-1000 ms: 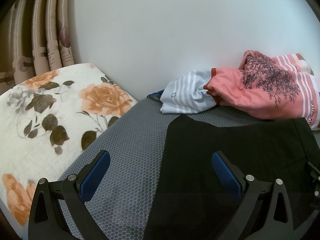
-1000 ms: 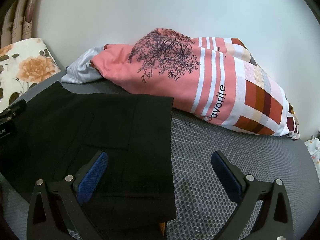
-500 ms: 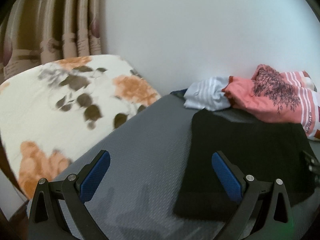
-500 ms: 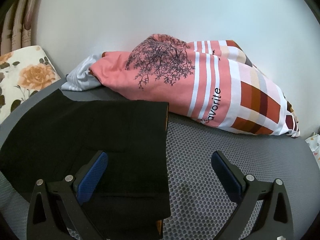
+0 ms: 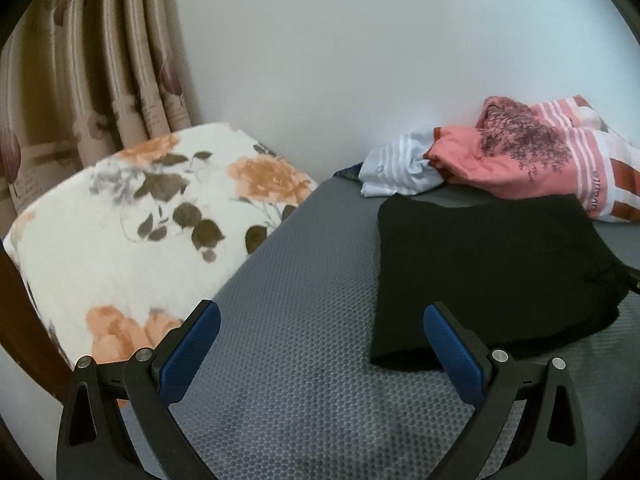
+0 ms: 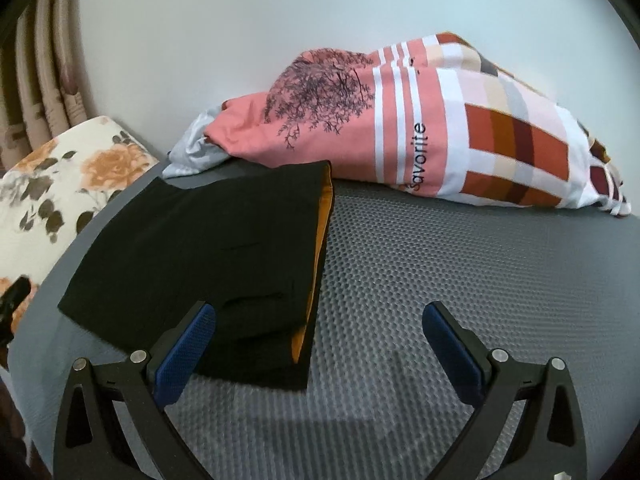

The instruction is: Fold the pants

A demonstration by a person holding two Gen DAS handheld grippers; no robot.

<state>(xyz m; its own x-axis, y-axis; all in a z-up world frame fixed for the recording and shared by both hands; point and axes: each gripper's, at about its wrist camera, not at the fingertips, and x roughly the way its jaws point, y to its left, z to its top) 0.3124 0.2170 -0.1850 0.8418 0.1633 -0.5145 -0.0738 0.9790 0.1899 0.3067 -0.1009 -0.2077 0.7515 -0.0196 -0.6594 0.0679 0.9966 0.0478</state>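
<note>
The black pants (image 5: 488, 272) lie folded into a flat rectangle on the grey honeycomb mat (image 5: 304, 360). In the right wrist view the pants (image 6: 208, 248) show an orange lining along their right edge. My left gripper (image 5: 320, 332) is open and empty, held back over the mat to the left of the pants. My right gripper (image 6: 320, 332) is open and empty, above the mat at the pants' near right corner, its left finger (image 6: 184, 348) over the cloth's near edge.
A pink striped pillow (image 6: 420, 136) and a pale striped cloth (image 5: 400, 168) lie against the white wall behind the pants. A floral cushion (image 5: 132, 240) sits at the mat's left edge, with curtains (image 5: 100, 80) behind. Bare mat (image 6: 480, 260) lies right of the pants.
Both grippers have drawn back from the pants and stayed open. The left view swung left to take in the cushion and curtains. The pants have not moved.
</note>
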